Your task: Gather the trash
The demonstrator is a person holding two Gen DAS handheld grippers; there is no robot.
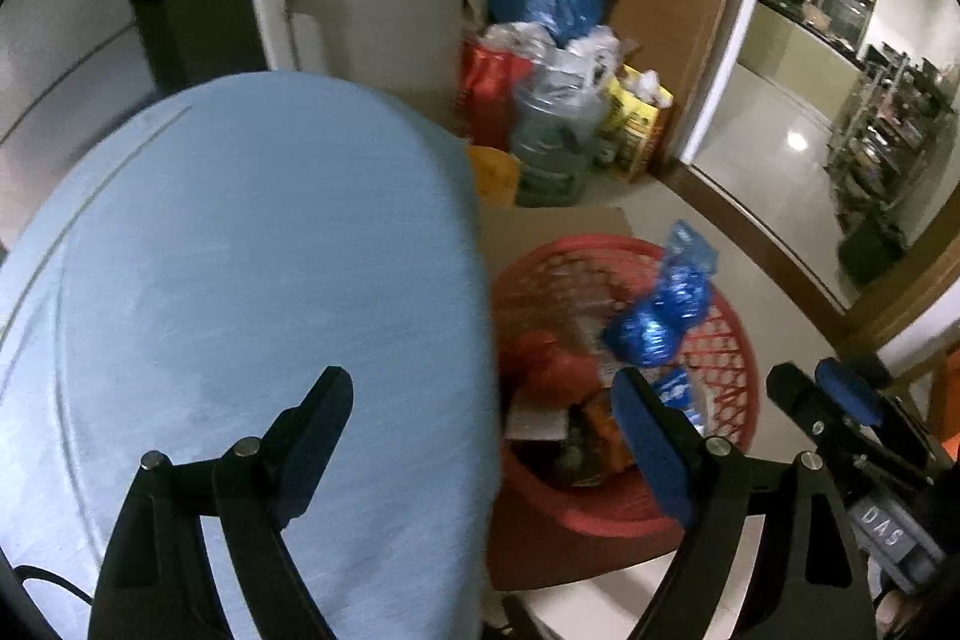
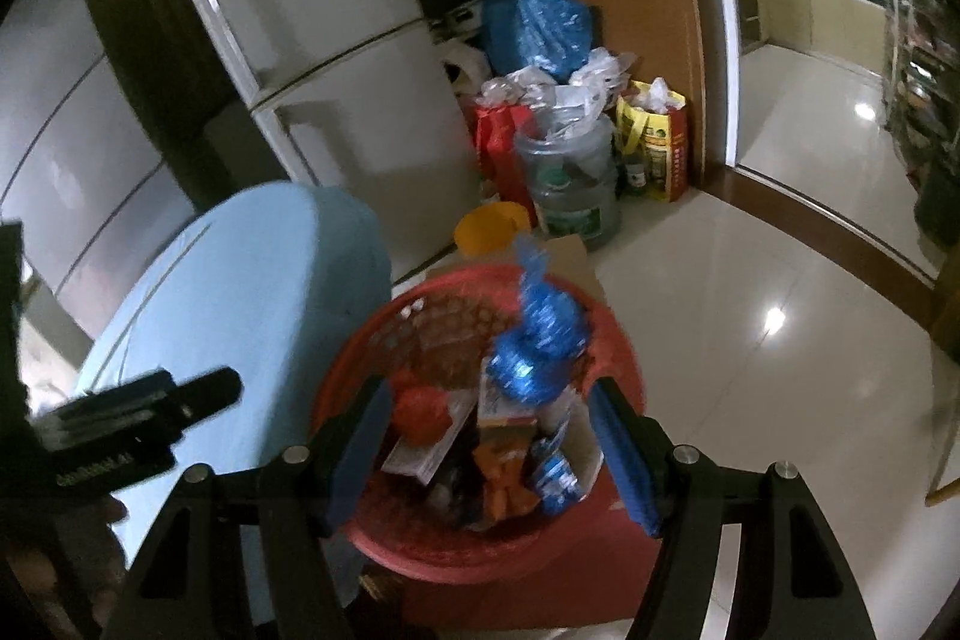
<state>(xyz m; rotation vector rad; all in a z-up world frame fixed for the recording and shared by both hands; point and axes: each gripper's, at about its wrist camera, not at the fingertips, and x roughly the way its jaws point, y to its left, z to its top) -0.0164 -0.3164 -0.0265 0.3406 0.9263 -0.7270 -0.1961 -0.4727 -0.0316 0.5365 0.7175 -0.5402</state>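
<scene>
The right gripper [image 2: 480, 451] hangs above the red basket [image 2: 618, 358], its jaws apart and empty; inside lie a knotted blue bag [image 2: 537, 346] and crumpled wrappers [image 2: 420, 454].

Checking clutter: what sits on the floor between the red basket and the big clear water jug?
In the right wrist view, an orange bowl and a cardboard sheet lie between red basket and water jug.

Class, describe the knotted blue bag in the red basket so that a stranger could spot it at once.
Find the white fridge, then the red basket on the floor before it. Atop its rubbish sits the knotted blue bag: shiny and tied, unlike the flat wrappers and red lump beside it.
</scene>
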